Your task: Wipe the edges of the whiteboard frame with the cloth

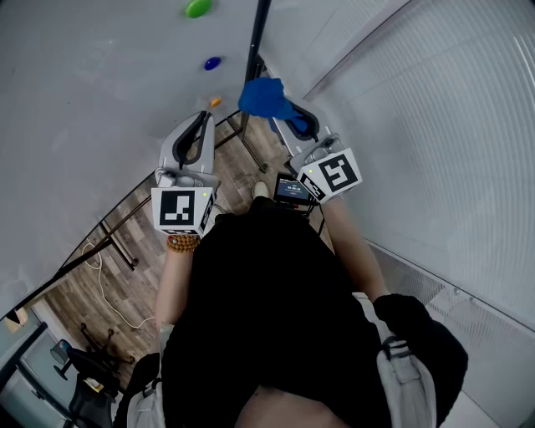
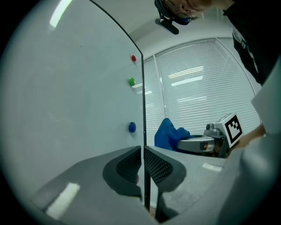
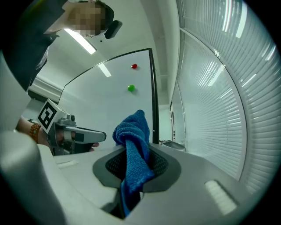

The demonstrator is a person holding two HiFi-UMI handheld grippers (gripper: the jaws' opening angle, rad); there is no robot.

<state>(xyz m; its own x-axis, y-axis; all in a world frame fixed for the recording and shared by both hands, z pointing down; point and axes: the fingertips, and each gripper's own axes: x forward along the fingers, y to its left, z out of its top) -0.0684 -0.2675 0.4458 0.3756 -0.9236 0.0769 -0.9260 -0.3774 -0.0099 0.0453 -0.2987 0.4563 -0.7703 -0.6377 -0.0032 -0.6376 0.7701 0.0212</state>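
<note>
A large whiteboard (image 1: pixel 100 109) fills the left of the head view, ending at a black frame edge (image 1: pixel 257 33). Close on the right, pale window blinds (image 1: pixel 435 125) run along the wall, leaving only a narrow gap beside that edge. A person in a black top (image 1: pixel 267 309) looks down over a wood floor (image 1: pixel 134 284), where the board's black stand bars (image 1: pixel 117 242) cross below and a white cable (image 1: pixel 109 292) trails near a dark office chair (image 1: pixel 84 368). The left hand-held gripper (image 1: pixel 201 125) points at the board face just left of the frame. In its own view its jaws are brought together with nothing between them, and the frame line shows behind. The right hand-held gripper (image 1: pixel 297 125) is clamped on a blue cloth (image 1: pixel 263 96), which bunches up above the jaws. The cloth sits right at the lower part of the frame edge, though actual contact cannot be confirmed. A beaded bracelet (image 1: pixel 182 243) circles the left wrist. Small magnets dot the board near the edge: a green magnet (image 1: pixel 197 8), a blue magnet (image 1: pixel 212 63), an orange magnet (image 1: pixel 216 102), and, seen from the right gripper view, a red magnet (image 3: pixel 134 66).
</note>
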